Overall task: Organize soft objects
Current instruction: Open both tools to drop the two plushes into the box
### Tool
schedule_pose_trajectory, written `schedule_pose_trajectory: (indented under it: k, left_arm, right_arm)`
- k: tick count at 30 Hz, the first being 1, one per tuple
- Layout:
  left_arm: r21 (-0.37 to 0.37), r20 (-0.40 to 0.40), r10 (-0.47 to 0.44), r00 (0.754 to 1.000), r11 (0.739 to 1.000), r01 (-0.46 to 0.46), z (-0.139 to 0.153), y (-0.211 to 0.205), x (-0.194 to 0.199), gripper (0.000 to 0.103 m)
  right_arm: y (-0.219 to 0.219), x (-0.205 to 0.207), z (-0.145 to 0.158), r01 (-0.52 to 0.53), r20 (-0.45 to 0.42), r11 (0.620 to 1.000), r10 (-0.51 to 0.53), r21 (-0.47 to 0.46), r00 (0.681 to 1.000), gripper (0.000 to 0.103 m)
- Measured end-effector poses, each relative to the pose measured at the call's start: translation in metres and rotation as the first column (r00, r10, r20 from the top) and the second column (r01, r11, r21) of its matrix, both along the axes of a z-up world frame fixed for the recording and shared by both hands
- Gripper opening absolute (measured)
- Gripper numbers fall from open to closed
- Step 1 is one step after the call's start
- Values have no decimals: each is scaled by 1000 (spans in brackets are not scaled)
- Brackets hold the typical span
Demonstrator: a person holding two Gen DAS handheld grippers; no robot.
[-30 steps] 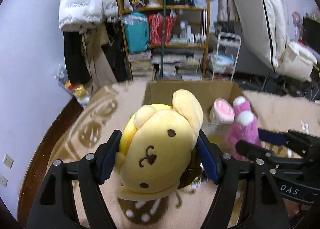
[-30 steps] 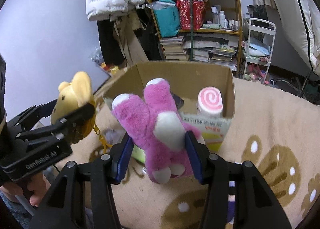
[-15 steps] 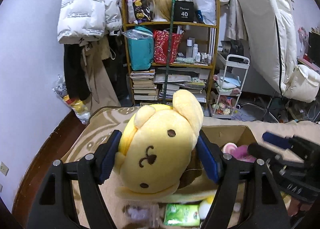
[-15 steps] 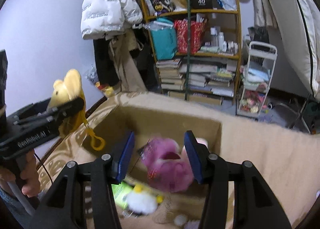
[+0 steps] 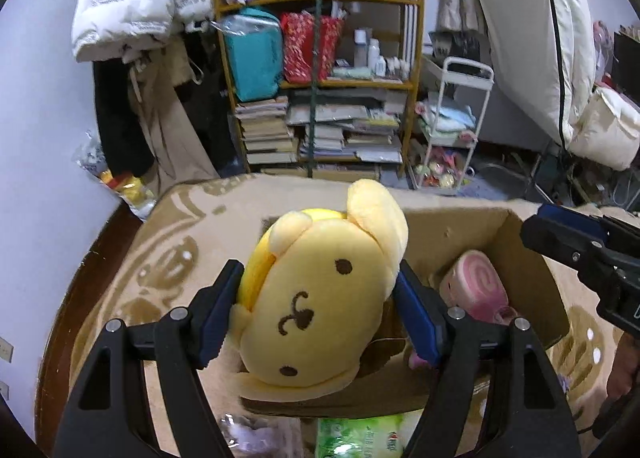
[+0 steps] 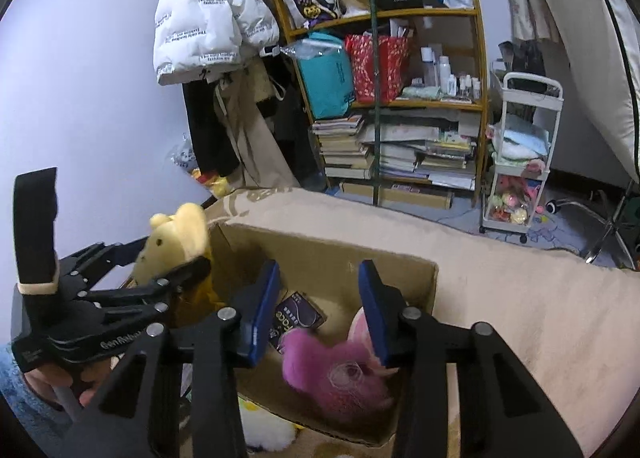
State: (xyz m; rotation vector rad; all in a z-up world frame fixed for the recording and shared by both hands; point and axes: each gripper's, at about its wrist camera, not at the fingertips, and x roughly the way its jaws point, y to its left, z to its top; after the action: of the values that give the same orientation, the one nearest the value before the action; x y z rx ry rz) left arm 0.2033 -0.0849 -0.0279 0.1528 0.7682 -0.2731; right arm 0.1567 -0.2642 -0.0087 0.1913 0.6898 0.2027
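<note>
My left gripper (image 5: 320,312) is shut on a yellow dog plush (image 5: 316,298) and holds it over the near left part of an open cardboard box (image 5: 460,230). The plush also shows in the right wrist view (image 6: 176,242). My right gripper (image 6: 320,310) is open and empty above the box (image 6: 332,258). A pink plush bear (image 6: 340,366) lies inside the box below it. A pink swirl-roll plush (image 5: 476,290) lies in the box too.
The box stands on a beige paw-print blanket (image 6: 520,298). A dark packet (image 6: 296,318) lies in the box. A green wipes pack (image 5: 356,436) and a white-yellow plush (image 6: 264,430) lie in front of it. A shelf (image 5: 320,70) and white cart (image 6: 520,154) stand behind.
My right gripper opened and let the pink bear drop into the box. My left gripper has carried the yellow plush forward over the box.
</note>
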Motion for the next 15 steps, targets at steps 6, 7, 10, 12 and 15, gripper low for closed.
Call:
schedule_pose_trajectory:
  k: [6, 7, 10, 12, 15]
  left_arm:
    - [29, 5, -7, 1000, 1000, 6, -3, -7, -7, 79]
    - [28, 8, -2, 1000, 1000, 2, -2, -5, -10, 80]
    - [17, 5, 19, 1000, 1000, -19, 2, 1, -12, 88]
    - [6, 11, 40, 999, 999, -40, 7, 9, -17, 88]
    - [-4, 20, 65, 998, 998, -65, 16, 22, -27, 89]
  right_arm:
    - [-9, -5, -3, 12, -12, 1000, -12, 18, 1000, 43]
    - [-11, -7, -3, 16, -16, 1000, -15, 26, 1000, 43]
    - [-11, -14, -4, 25, -19, 1000, -25, 14, 1000, 43]
    - [-9, -20, -4, 34, -19, 999, -34, -7, 999, 44]
    - [-8, -30, -3, 47, -27, 999, -48, -8, 999, 53]
